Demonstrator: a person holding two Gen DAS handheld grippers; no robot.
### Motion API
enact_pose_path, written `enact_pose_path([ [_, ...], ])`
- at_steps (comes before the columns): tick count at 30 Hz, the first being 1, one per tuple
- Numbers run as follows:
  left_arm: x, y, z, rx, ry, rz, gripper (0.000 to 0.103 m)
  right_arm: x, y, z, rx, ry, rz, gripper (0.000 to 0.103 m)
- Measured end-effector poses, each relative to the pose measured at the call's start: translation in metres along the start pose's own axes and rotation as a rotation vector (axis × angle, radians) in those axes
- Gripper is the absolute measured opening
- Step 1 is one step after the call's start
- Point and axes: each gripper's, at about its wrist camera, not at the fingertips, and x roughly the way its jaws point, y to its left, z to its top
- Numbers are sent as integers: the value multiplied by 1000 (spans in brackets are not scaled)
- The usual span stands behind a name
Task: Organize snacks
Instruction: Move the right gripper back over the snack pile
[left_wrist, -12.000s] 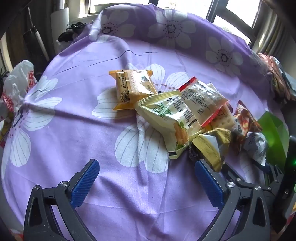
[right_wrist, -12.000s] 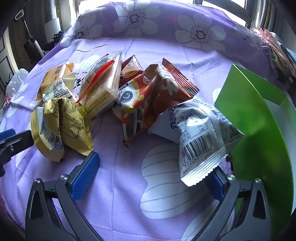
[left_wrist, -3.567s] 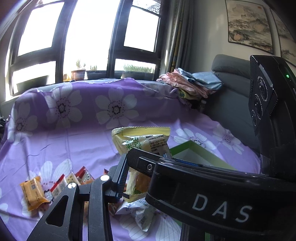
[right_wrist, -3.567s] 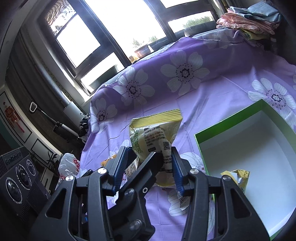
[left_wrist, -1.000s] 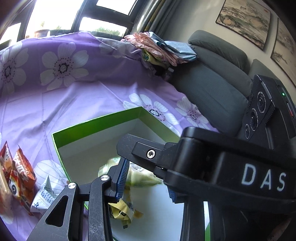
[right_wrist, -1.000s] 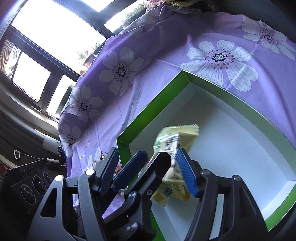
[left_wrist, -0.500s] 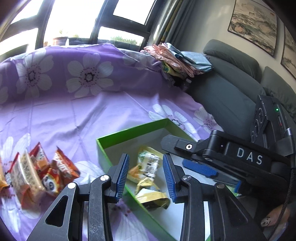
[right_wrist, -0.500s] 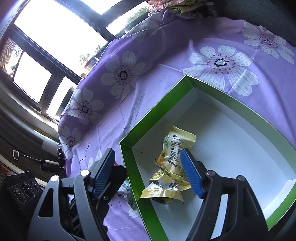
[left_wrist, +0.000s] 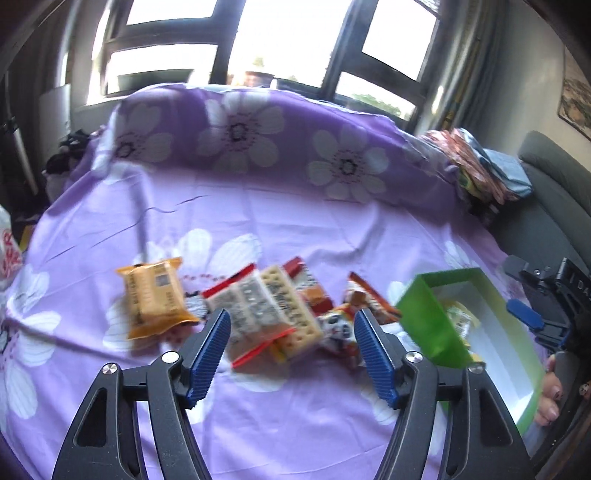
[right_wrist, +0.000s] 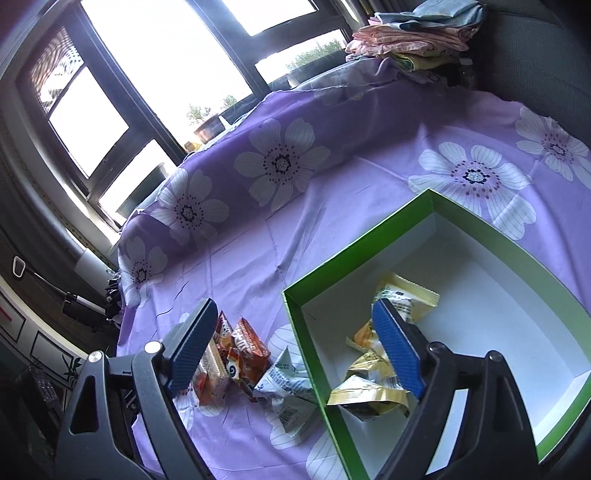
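Green box (right_wrist: 402, 236) with white inside, two yellow packets (right_wrist: 380, 354) in it, both claws opening wide, empty, left claw (left_wrist: 291, 350), right claw (right_wrist: 295, 347)

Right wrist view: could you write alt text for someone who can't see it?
A green box with a white inside holds two yellow snack packets; the right gripper, opening and empty, straddles its near wall. More snack packets lie outside on a purple flowered cloth.
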Motion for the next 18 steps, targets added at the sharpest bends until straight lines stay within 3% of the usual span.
enact_pose_path([
  [4,3,37,-6,-77,60,96,73,14,24,-10,-68,-5,-7,88],
  [6,0,53,-10,-104,47,128,74,24,37,-18,-102,-7,-9,97],
  [10,2,78,-14,-176,54,211,75,48,62,-34,-161,59,36,97],
  [15,1,93,-15,-257,62,173,75,59,87,-51,-227,68,42,96],
  [18,0,94,-14,-254,52,204,75,64,97,-60,-279,78,39,96],
])
